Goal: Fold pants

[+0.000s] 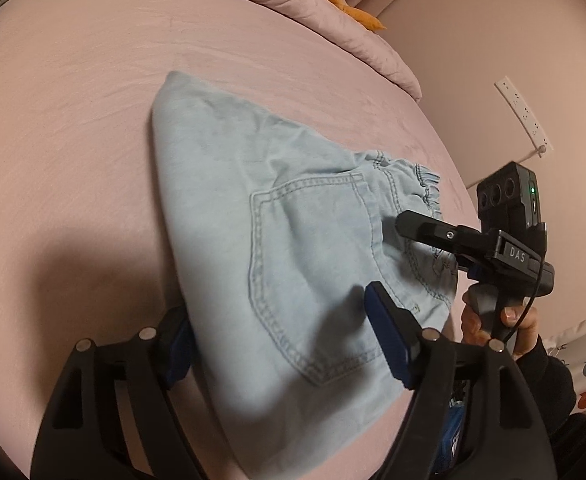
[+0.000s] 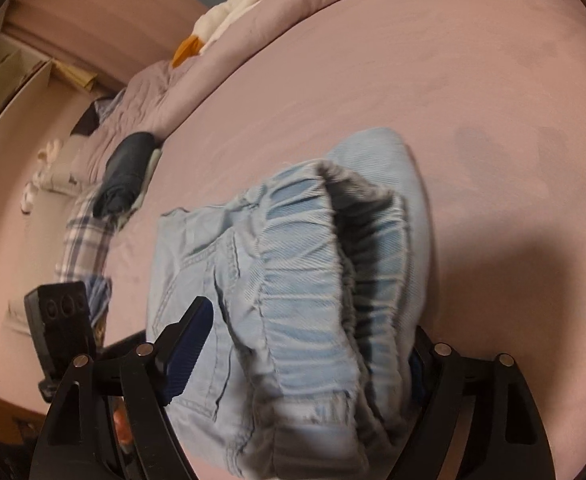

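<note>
Light blue denim pants (image 1: 293, 240) lie folded on the pink bed sheet (image 1: 73, 140), back pocket up. My left gripper (image 1: 281, 344) is open and straddles the near end of the bundle; one blue pad sits at the cloth's left edge, the other over the pocket. My right gripper (image 2: 301, 356) is open around the gathered elastic waistband (image 2: 305, 264). Its left finger (image 2: 189, 340) stands free above the denim, and its right finger is mostly hidden behind the waistband. In the left wrist view one right-gripper finger (image 1: 421, 232) hovers over the waistband end.
A pink quilt (image 1: 333, 20) with a white and orange plush toy (image 1: 357, 12) lies at the bed's far side. A dark folded garment (image 2: 127, 172) and plaid cloth (image 2: 85, 240) lie along the bed's edge. A hand (image 1: 521, 320) holds the right gripper's handle.
</note>
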`<state>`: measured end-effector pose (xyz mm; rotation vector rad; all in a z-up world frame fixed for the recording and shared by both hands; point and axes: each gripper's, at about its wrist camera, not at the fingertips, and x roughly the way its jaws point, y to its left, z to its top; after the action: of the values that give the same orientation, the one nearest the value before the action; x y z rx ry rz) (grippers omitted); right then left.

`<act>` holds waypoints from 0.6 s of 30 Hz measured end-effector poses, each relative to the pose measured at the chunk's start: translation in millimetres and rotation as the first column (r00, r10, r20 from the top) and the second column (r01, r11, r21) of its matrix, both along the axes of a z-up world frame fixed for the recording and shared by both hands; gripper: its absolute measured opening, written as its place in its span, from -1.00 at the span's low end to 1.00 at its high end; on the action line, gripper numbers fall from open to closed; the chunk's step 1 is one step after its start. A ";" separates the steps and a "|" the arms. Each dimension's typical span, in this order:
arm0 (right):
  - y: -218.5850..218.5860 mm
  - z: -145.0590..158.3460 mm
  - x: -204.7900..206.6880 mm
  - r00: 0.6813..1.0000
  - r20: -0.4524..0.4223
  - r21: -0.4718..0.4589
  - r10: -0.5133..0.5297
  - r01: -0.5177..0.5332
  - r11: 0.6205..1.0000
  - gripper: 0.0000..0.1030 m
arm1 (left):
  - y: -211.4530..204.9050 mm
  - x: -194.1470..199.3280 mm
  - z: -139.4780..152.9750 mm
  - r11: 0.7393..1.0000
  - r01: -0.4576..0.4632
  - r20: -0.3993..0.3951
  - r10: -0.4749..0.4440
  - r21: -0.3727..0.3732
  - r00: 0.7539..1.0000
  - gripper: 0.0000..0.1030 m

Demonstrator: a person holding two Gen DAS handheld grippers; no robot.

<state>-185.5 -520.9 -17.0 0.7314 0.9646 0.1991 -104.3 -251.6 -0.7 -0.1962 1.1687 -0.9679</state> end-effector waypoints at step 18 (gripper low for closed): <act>4.9 -0.1 -1.5 0.999 0.051 -0.011 -0.020 0.020 1.000 0.63 | -23.3 15.2 -0.2 1.000 0.029 0.008 -0.029 -0.011 1.000 0.47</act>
<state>-187.1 -516.0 -17.2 0.7221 0.9092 0.1934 -89.2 -274.9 -0.9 -0.1841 1.1618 -1.0002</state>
